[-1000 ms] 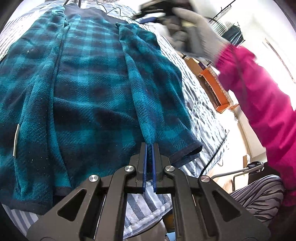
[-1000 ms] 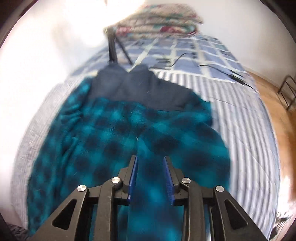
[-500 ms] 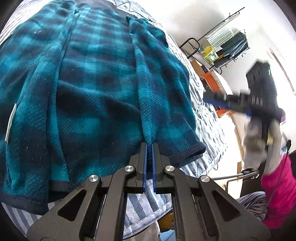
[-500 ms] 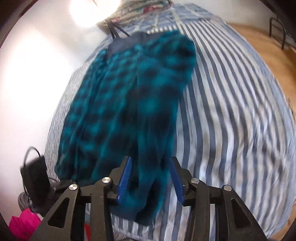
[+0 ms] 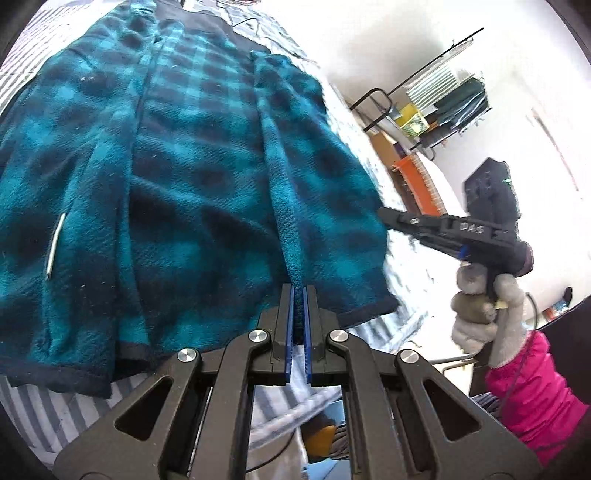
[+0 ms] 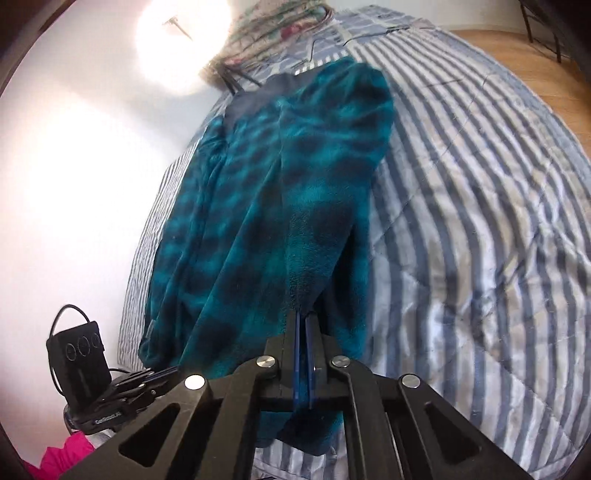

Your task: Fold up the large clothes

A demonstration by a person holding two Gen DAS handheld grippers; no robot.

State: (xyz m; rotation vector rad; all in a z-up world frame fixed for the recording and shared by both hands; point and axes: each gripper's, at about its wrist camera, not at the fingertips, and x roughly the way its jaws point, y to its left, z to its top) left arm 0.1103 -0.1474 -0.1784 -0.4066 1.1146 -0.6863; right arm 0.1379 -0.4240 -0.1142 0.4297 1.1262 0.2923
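Observation:
A large teal and navy plaid fleece garment (image 5: 192, 177) lies spread lengthwise on a striped bed; it also shows in the right wrist view (image 6: 280, 192). My left gripper (image 5: 298, 290) is shut on the folded edge of the fleece near its bottom hem. My right gripper (image 6: 304, 314) is shut on the fleece's right side edge near the hem and lifts it slightly. The right gripper also shows in the left wrist view (image 5: 386, 216) at the fleece's right edge. The left gripper shows in the right wrist view (image 6: 162, 373) at lower left.
The blue and white striped bedspread (image 6: 480, 221) extends to the right of the fleece. Folded quilts (image 6: 273, 29) lie at the bed's far end. A clothes rack (image 5: 443, 103) and an orange crate (image 5: 417, 181) stand beside the bed. A white wall is on the left.
My right gripper swung from the top of the garment down to its lower right edge and closed on the fleece. My left gripper stayed shut on the fold near the hem.

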